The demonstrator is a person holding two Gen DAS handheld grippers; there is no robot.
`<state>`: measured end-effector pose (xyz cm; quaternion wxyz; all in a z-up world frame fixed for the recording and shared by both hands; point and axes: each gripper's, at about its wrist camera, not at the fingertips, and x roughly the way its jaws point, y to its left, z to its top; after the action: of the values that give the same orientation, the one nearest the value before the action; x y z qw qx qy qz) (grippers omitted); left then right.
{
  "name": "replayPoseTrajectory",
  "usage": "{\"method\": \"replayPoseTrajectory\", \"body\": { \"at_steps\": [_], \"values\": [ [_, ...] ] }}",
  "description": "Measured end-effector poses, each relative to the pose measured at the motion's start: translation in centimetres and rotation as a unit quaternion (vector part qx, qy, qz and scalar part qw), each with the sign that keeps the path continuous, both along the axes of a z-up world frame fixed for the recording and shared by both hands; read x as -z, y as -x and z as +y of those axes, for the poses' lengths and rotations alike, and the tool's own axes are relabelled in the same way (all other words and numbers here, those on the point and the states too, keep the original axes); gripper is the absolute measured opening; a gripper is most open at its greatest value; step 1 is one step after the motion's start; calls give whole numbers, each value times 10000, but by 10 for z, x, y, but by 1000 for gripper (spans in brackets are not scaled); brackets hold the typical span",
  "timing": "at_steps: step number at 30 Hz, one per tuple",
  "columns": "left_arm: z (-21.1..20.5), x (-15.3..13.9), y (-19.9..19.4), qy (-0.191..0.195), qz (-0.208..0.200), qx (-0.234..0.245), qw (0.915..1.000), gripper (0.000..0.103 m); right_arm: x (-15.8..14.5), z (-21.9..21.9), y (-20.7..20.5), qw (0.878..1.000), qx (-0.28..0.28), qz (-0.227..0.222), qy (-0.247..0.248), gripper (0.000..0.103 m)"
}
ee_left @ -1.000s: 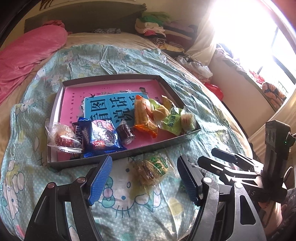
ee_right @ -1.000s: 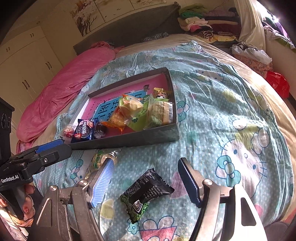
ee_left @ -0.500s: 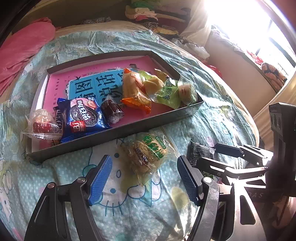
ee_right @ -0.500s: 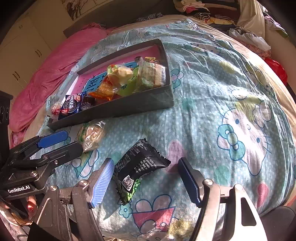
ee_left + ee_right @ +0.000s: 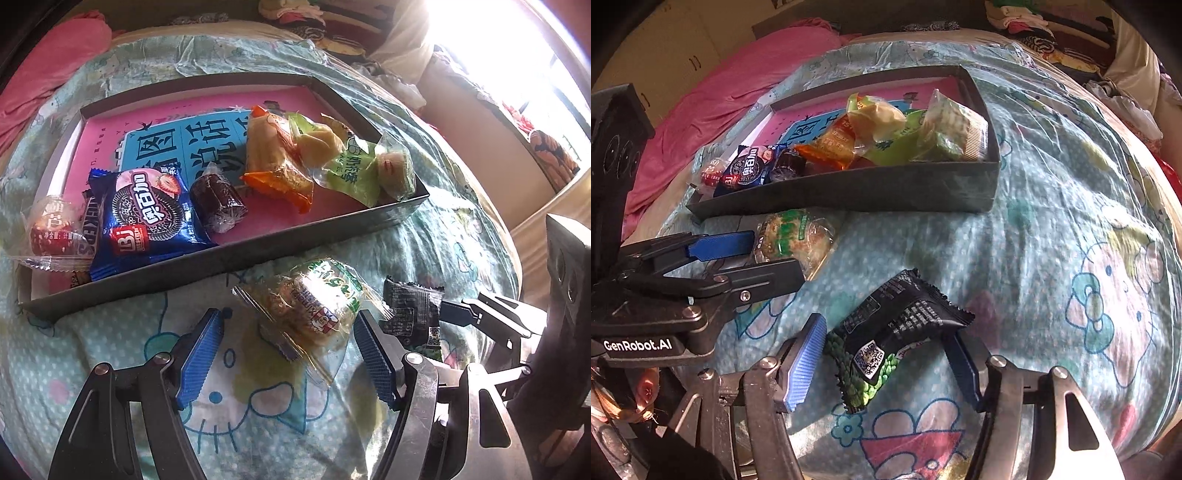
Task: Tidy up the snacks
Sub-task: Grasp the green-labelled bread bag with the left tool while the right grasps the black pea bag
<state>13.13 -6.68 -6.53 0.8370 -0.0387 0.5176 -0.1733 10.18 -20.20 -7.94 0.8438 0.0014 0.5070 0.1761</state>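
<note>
A clear-wrapped cake with a green label (image 5: pixel 314 302) lies on the bedspread just in front of the dark grey tray (image 5: pixel 221 258). My left gripper (image 5: pixel 288 354) is open and straddles it, and its blue pads (image 5: pixel 199 354) stand apart from the wrapper. A black snack packet (image 5: pixel 901 321) lies between the pads of my right gripper (image 5: pixel 886 365). Those jaws are closing, and a gap still shows at the left pad (image 5: pixel 807 362). In the right wrist view the left gripper (image 5: pixel 764 258) sits at the cake (image 5: pixel 794 236), below the tray (image 5: pixel 849 188).
The tray holds a pink book (image 5: pixel 155 122) and several wrapped snacks, among them a blue cookie pack (image 5: pixel 147 218) and an orange packet (image 5: pixel 273 162). A pink blanket (image 5: pixel 738 81) lies at the far left, piled clothes (image 5: pixel 314 14) at the head, and a bright window (image 5: pixel 517 55) on the right.
Both grippers sank toward the bedspread. The left one now straddles the clear-wrapped cake. The right one came down around the black packet and its jaws narrowed.
</note>
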Motion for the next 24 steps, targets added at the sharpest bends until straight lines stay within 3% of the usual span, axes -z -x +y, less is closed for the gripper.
{"method": "replayPoseTrajectory", "body": {
  "at_steps": [4, 9, 19, 24],
  "values": [
    [-5, 1, -5, -1, 13, 40, 10000, 74, -2, 8, -4, 9993, -211, -168, 269, 47],
    [-11, 1, -11, 160, 92, 83, 9998, 74, -4, 4, -10, 9990, -252, -240, 291, 35],
    [-14, 5, -20, 463, 219, 75, 9987, 74, -5, -39, -22, 9961, 274, 26, -836, 34],
    [-13, 6, -20, 561, 274, 111, 9980, 64, -5, -52, -24, 9917, 459, 111, -1198, 35]
  ]
}}
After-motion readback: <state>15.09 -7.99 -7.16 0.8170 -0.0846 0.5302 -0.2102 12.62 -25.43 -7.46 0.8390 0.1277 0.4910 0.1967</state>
